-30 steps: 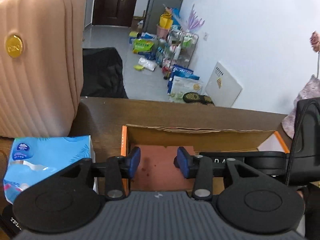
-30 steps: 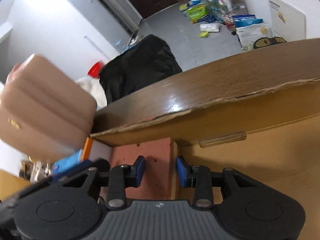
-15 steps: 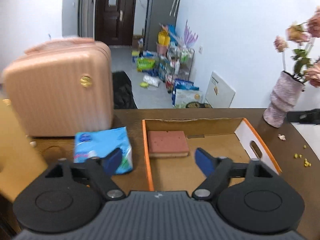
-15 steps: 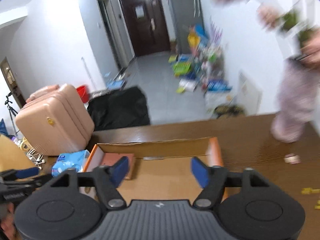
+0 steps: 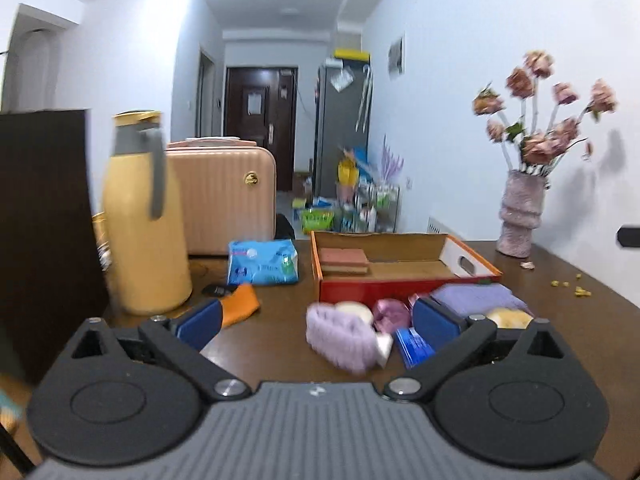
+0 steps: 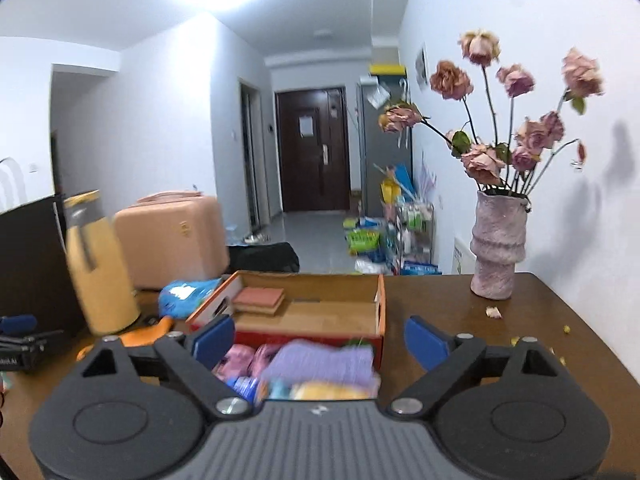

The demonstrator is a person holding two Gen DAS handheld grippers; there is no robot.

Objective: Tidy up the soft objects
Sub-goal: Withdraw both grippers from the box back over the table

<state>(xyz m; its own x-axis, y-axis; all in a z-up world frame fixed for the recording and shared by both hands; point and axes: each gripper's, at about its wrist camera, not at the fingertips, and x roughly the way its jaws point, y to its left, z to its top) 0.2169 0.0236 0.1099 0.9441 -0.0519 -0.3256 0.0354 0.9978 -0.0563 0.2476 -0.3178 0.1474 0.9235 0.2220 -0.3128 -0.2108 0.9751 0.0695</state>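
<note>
Both grippers, left gripper (image 5: 316, 320) and right gripper (image 6: 318, 340), have pulled back from the cardboard box (image 5: 472, 266), jaws apart and empty. Sponge (image 5: 344, 258) lies inside; purple towel (image 6: 320, 360) waits nearby, and a hasty reach may scatter the pile.

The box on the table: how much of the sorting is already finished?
Done: one red sponge lies in the box. In hand: nothing; the left tool and right tool are open. Left: the purple towel, fluffy purple item and other soft items in front of the box.
</note>
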